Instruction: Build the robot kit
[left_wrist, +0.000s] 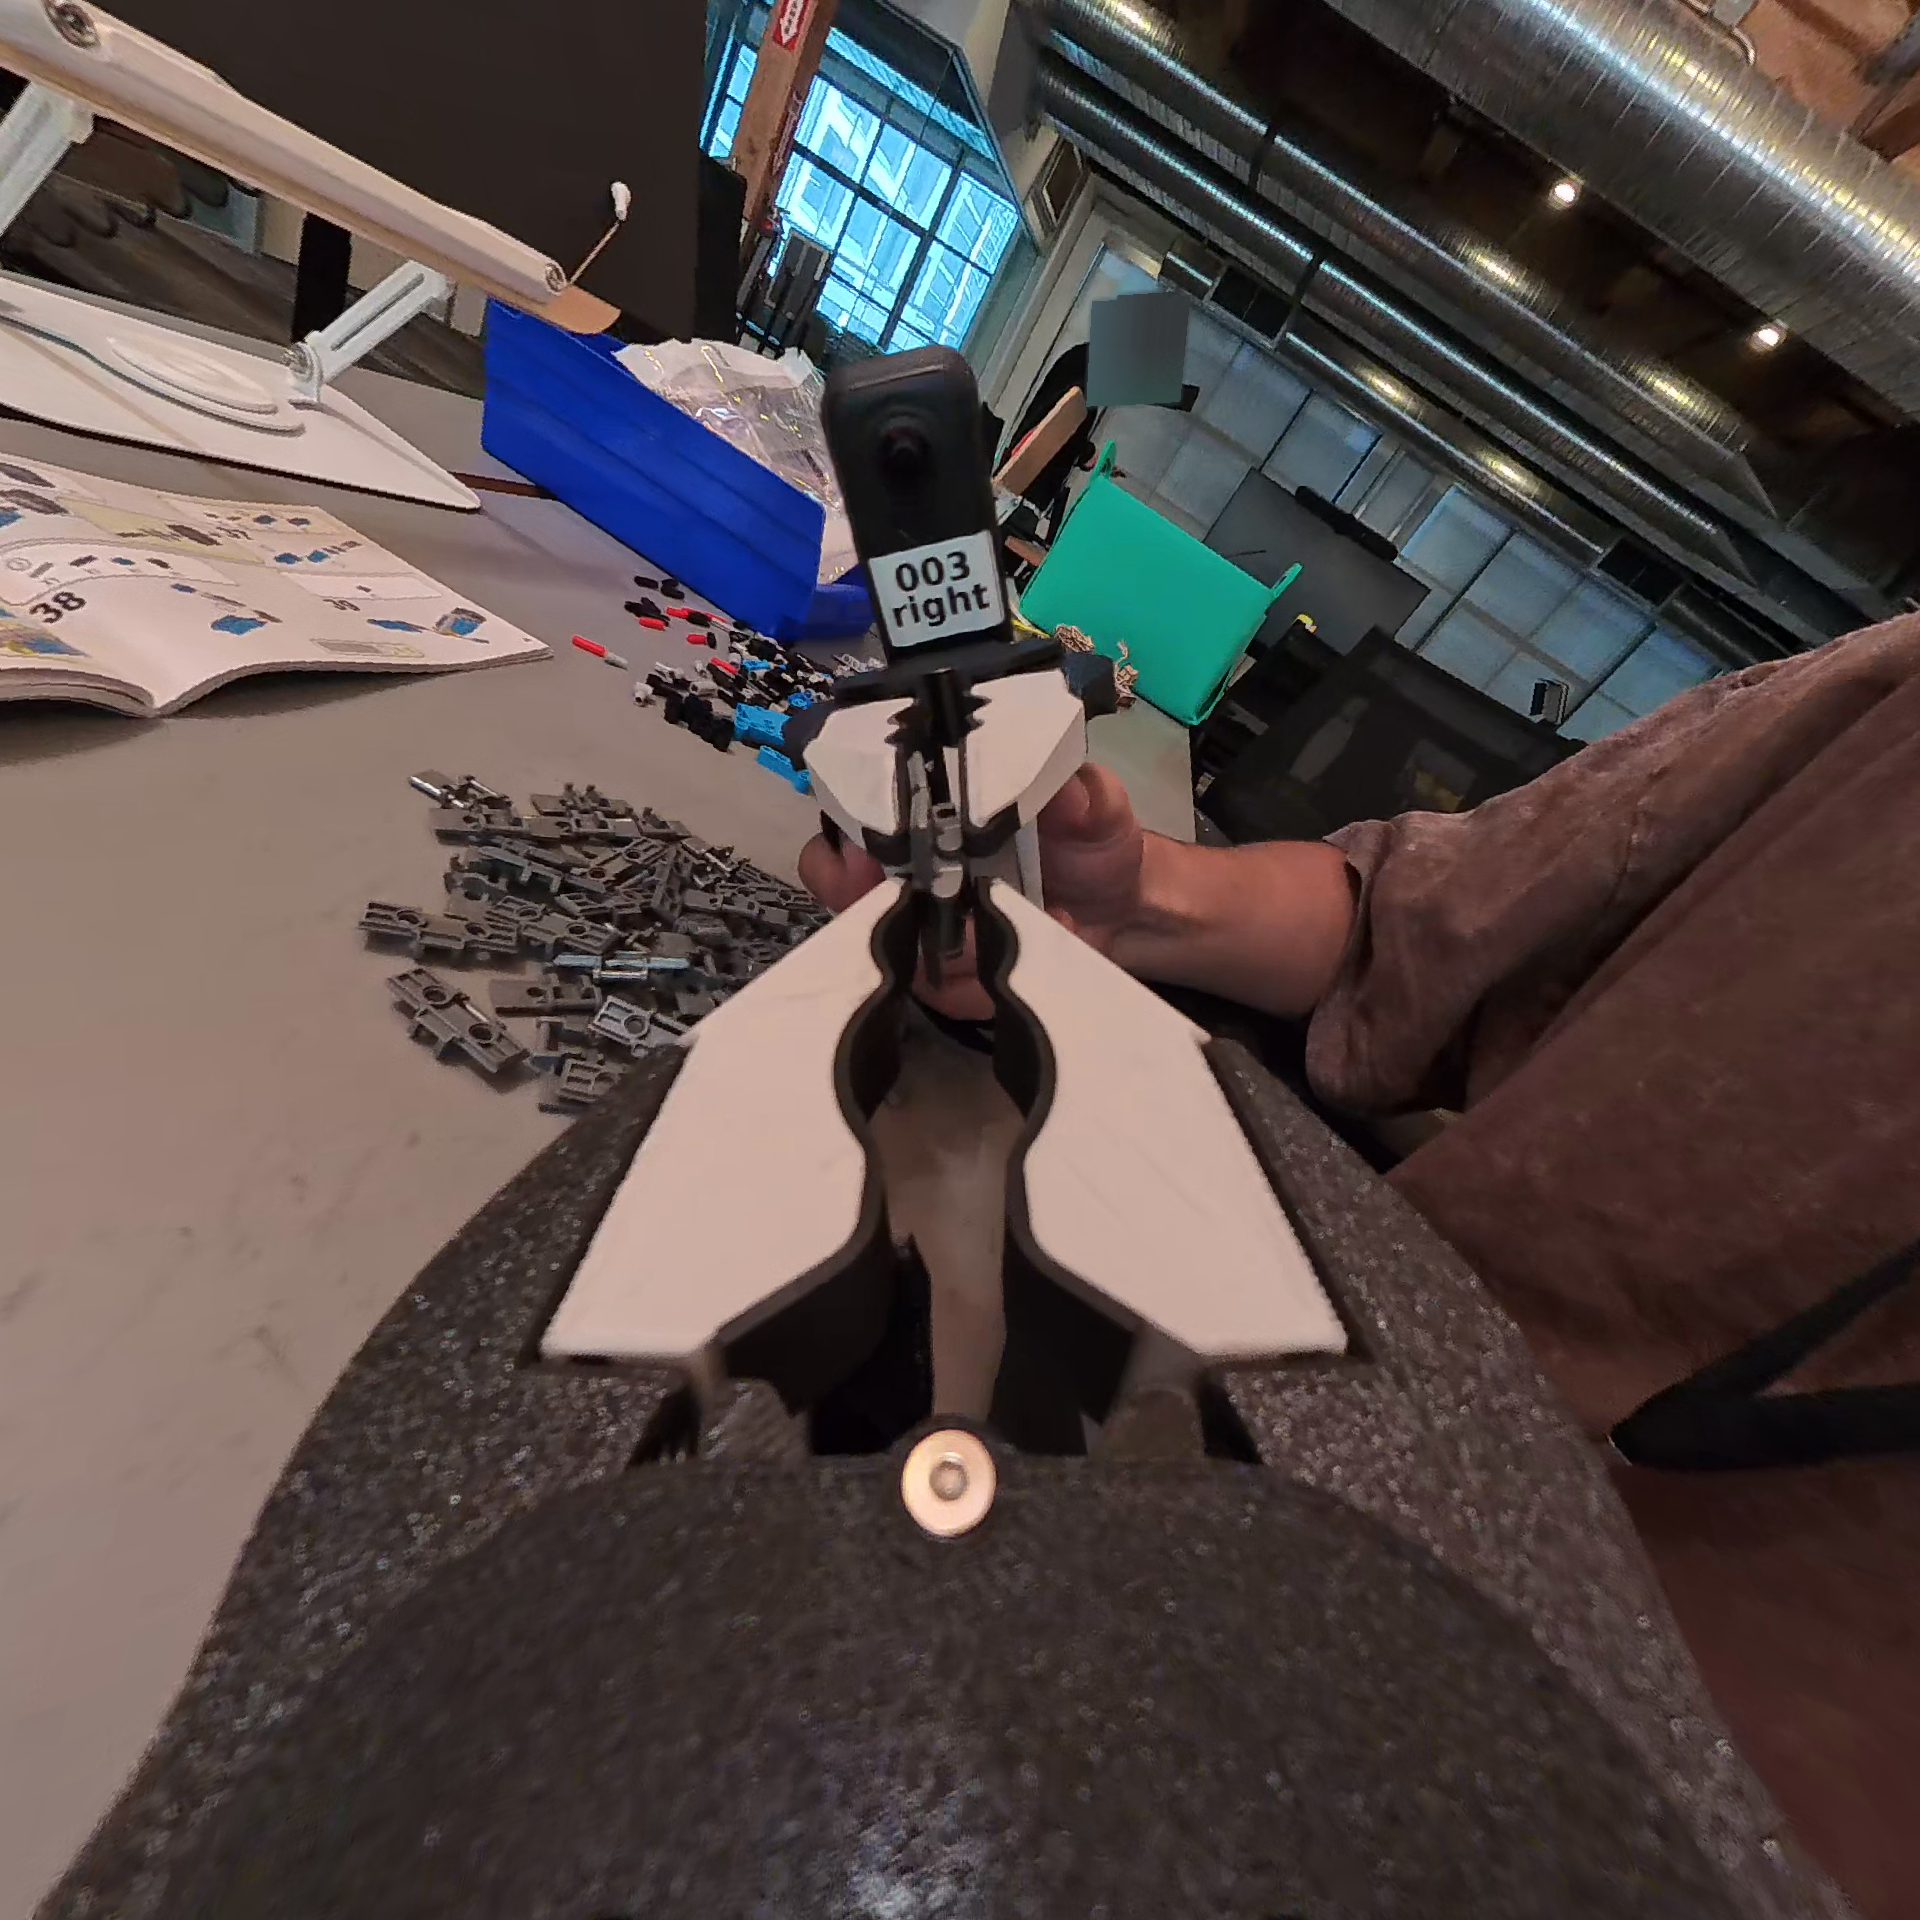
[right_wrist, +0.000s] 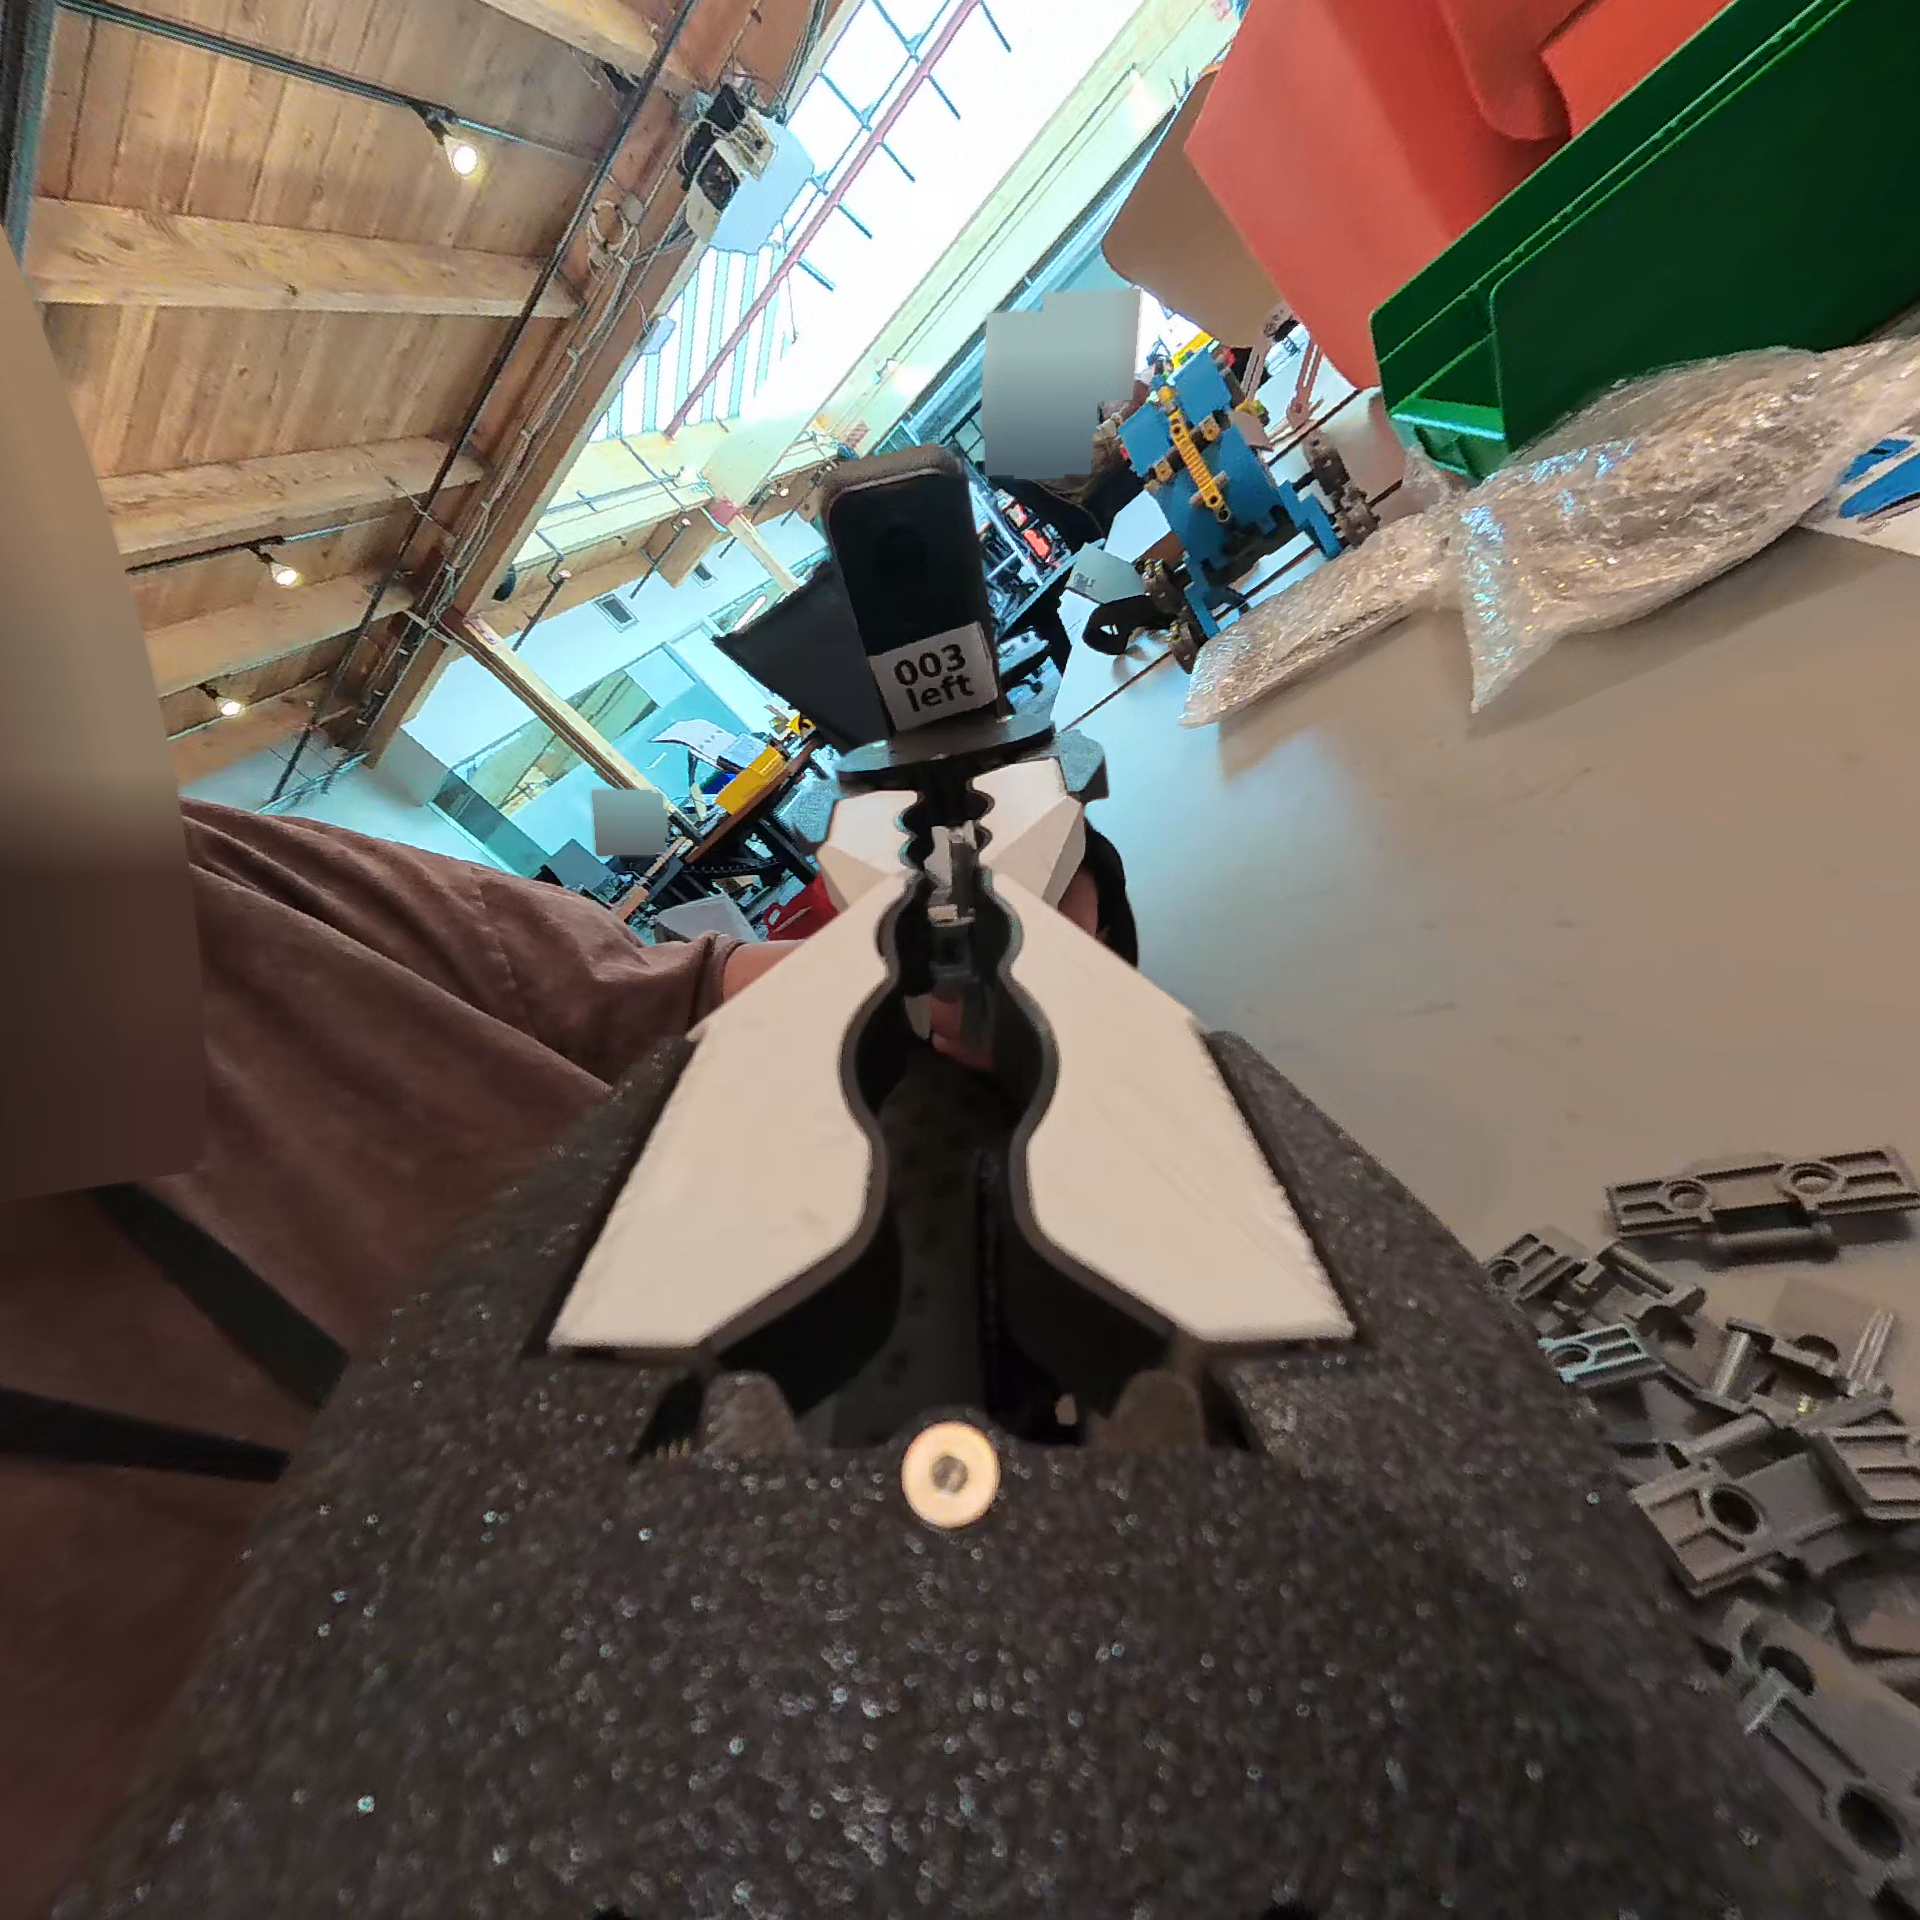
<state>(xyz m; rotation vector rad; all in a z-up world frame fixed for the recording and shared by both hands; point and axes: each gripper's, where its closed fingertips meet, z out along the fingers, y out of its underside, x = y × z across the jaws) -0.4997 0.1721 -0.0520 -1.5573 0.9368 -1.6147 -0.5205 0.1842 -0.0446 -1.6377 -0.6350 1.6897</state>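
Both grippers meet tip to tip at frame centre, just above the bench (left_wrist: 208, 1143). They look straight at each other, so each wrist view shows the other's black camera w/ a white label above it.

Left gripper (left_wrist: 938, 909): white fingers nearly closed, clenched on a small grey part (left_wrist: 942, 868). The part is a slim dark-grey/silver piece that runs lengthwise btwn the two sets of tips. Right gripper (right_wrist: 951, 899): also pinched down, apparently on the far end of the same piece. The exact contact point is hard to read since the tips overlap. The part is held in the air and touches nothing else. Its shape is too small & blurred to tell beyond narrow w/ a metallic bit.

A hand (left_wrist: 1101, 862) in a brown sleeve (left_wrist: 1610, 935) wraps the right gripper's grip, centre-right of the left view.

Around them:
- A pile of flat grey parts (left_wrist: 582, 935), left-centre in the left view and lower right in the right view.
- Black, red & blue small bits (left_wrist: 717, 675) behind the pile.
- A blue bin (left_wrist: 644, 457) at upper centre.
- An open booklet (left_wrist: 208, 603) at left.
- In the right view, upper right: a green bin (right_wrist: 1662, 260), clear plastic bags (right_wrist: 1558, 540) & a blue brick model (right_wrist: 1205, 478).
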